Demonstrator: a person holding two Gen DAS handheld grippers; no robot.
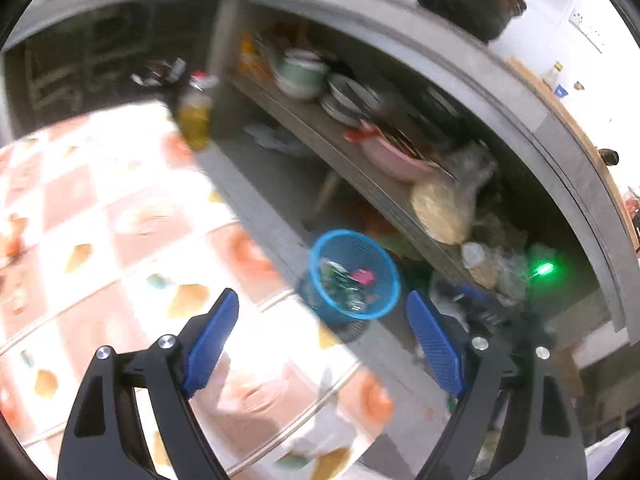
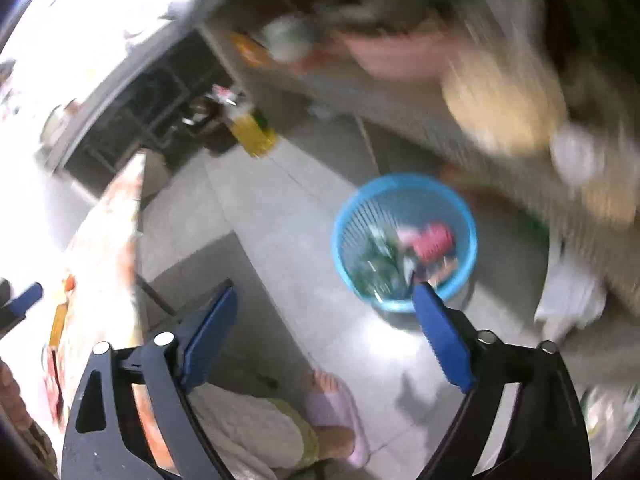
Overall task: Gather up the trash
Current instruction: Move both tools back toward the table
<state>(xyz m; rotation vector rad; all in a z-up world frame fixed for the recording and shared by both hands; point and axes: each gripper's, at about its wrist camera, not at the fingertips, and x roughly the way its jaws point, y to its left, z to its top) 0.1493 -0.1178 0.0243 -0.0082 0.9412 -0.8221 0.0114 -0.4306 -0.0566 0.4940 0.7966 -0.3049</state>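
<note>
The grey tiled floor (image 2: 256, 216) bears a blue basket (image 2: 404, 184) and an oil bottle (image 2: 254, 134).

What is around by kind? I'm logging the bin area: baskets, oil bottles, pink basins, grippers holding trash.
Blue basket: 1
Oil bottle: 1
Pink basin: 1
Grippers holding trash: 0; left gripper and right gripper are both open and hold nothing
Total: 3

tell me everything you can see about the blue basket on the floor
The blue basket is round, plastic-looking, with slatted walls and a solid rim. It stands upright on the grey tiled floor, beside the low shelf. Inside lie crumpled wrappers, green and pink-red among them. Neither gripper touches it.
</note>
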